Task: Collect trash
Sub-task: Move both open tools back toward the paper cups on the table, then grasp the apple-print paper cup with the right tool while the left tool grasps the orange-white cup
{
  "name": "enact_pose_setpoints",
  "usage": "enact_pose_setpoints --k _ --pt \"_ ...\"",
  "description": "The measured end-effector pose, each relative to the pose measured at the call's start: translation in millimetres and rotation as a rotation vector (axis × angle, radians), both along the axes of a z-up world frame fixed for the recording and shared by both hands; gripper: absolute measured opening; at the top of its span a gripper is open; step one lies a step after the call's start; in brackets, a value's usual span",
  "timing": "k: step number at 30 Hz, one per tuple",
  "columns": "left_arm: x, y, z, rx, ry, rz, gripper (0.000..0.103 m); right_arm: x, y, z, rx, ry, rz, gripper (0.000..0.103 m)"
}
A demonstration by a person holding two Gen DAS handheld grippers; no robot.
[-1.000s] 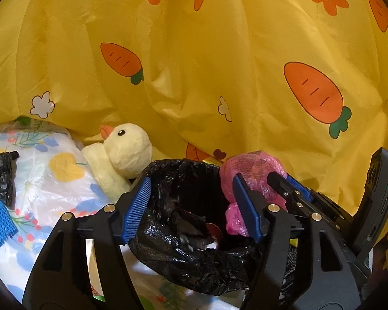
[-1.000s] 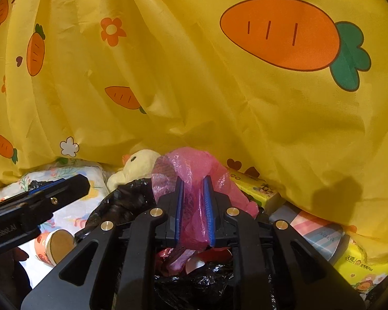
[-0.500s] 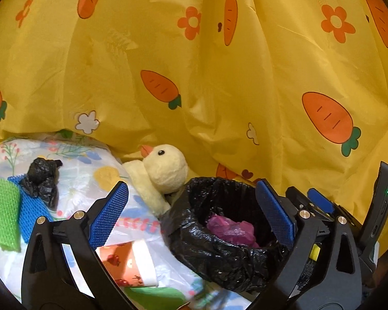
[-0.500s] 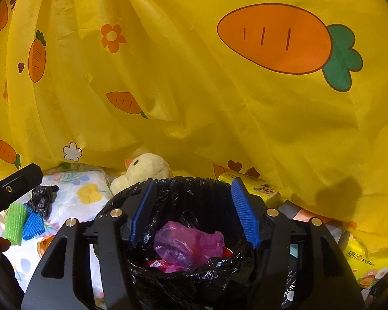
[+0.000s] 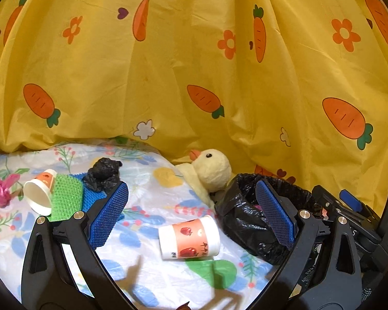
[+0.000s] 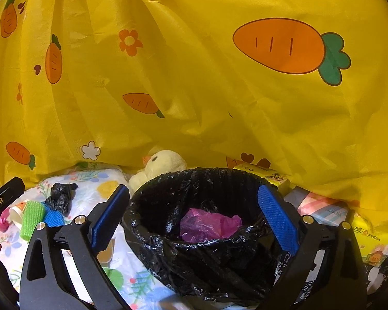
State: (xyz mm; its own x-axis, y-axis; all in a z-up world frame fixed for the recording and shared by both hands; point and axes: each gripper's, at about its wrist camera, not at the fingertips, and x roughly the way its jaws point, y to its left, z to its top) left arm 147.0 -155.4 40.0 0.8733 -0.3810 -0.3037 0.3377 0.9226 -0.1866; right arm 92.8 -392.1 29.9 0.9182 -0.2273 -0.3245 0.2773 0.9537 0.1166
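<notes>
Left to right, as I read it.

Far left on the worktop (image 5: 147, 206): a pink wad (image 5: 0, 190), crumpled, untouched, so it's trash not yet collected. Next to it a paper cup (image 5: 40, 192) on its side, mouth toward me, leaning on a green scrubber (image 5: 66, 197) that sits on a blue scrubber (image 5: 90, 201). A black wad (image 5: 103, 173) sits at the back edge of those pads. All loose clutter, well away from the bin.

My left tool (image 5: 191, 217) is at full width, nothing between the pads. It's aimed over the worktop, and a second cup (image 5: 190, 240) with apples printed on it lies on its side between the fingers' line of sight, not touched. My guess: that's the next pick, which is why the tool stands wide.

A plush duck (image 5: 212, 169) lies against the yellow curtain (image 5: 194, 64), just behind the bin; probably not trash.

The bin (image 6: 201, 222), lined with a black bag, sits right of the cup so both tools can reach it. A pink plastic bag (image 6: 209, 224) lies inside it, loose, already collected.

My right tool (image 6: 194, 217) is over the bin mouth, jaws opening, almost at full spread, empty; the pink bag is below the pads, not between them.

Far right: tissue packs (image 6: 370, 242) stacked beside the bin under the curtain hem.
</notes>
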Motion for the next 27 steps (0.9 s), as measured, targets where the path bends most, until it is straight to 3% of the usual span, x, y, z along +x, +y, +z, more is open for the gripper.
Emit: enact_pose_setpoints --k 15,27 --pt "-30 108 -16 0.018 0.017 0.262 0.097 1 85 -19 0.002 0.062 0.165 0.096" --pt "-33 160 -19 -0.003 0.026 0.357 0.097 49 142 -47 -0.053 0.184 0.230 0.096"
